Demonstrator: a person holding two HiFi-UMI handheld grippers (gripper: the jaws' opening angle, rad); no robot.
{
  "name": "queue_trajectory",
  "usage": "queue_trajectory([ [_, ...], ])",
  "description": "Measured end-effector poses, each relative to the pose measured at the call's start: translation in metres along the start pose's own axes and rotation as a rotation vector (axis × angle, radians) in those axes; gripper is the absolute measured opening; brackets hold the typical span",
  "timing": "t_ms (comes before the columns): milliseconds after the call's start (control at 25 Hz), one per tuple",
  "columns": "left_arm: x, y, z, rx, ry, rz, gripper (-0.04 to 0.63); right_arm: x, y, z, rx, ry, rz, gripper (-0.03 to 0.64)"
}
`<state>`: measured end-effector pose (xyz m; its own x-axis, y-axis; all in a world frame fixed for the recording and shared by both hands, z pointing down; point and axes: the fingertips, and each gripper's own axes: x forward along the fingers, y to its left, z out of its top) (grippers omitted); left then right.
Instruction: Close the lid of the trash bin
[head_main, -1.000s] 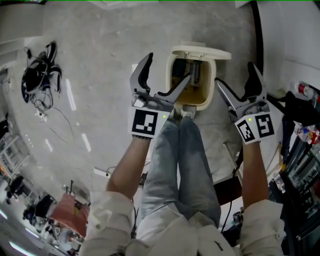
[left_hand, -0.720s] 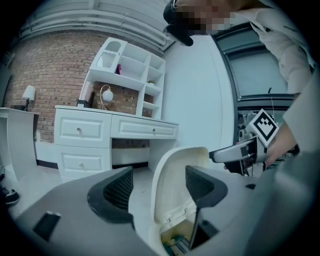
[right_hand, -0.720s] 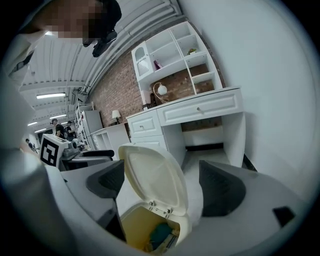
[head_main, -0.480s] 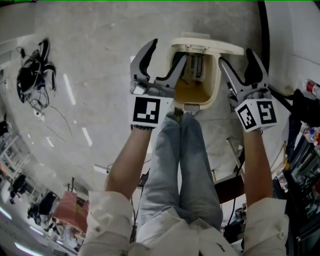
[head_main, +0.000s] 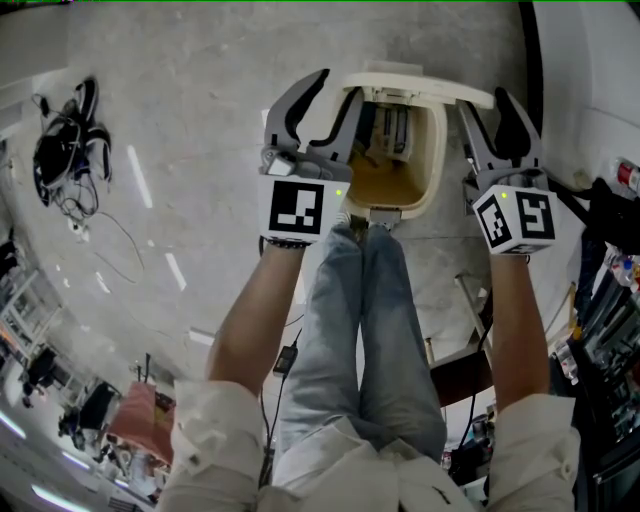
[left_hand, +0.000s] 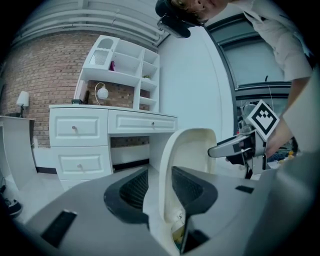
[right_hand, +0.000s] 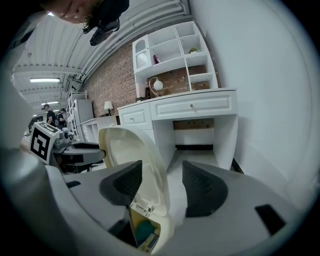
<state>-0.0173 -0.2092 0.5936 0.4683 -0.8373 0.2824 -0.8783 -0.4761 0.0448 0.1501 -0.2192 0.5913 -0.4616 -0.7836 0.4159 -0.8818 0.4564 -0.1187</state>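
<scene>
Cream plastic trash-bin lid (head_main: 420, 88) is standing upright over its open bin (head_main: 436, 170). You are closing the left gripper (head_main: 336, 90) and right gripper (head_main: 483, 102) around its side edges, neither clamping yet, readying the swing down.

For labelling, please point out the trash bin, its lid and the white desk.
trash bin (head_main: 437, 150), head view, right rim
lid (left_hand: 195, 150), left gripper view, inner face
white desk (left_hand: 90, 127), left gripper view, upper drawer front

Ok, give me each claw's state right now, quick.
Left claw: open, just been closing, lid edge between its jaws, not clamped.
Right claw: open, just been closing, same lid between its jaws, not clamped.
</scene>
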Motion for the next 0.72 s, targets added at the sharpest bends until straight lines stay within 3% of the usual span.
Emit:
queue_trajectory([
  [480, 0.005, 0.003, 0.008, 0.023, -0.017, -0.011, 0.123, 0.006, 0.006, 0.001, -0.093, 0.022, -0.048, 0.128],
  [720, 0.006, -0.001, 0.008, 0.058, -0.015, -0.037, 0.108, 0.007, 0.01, 0.004, -0.146, 0.022, -0.038, 0.124],
])
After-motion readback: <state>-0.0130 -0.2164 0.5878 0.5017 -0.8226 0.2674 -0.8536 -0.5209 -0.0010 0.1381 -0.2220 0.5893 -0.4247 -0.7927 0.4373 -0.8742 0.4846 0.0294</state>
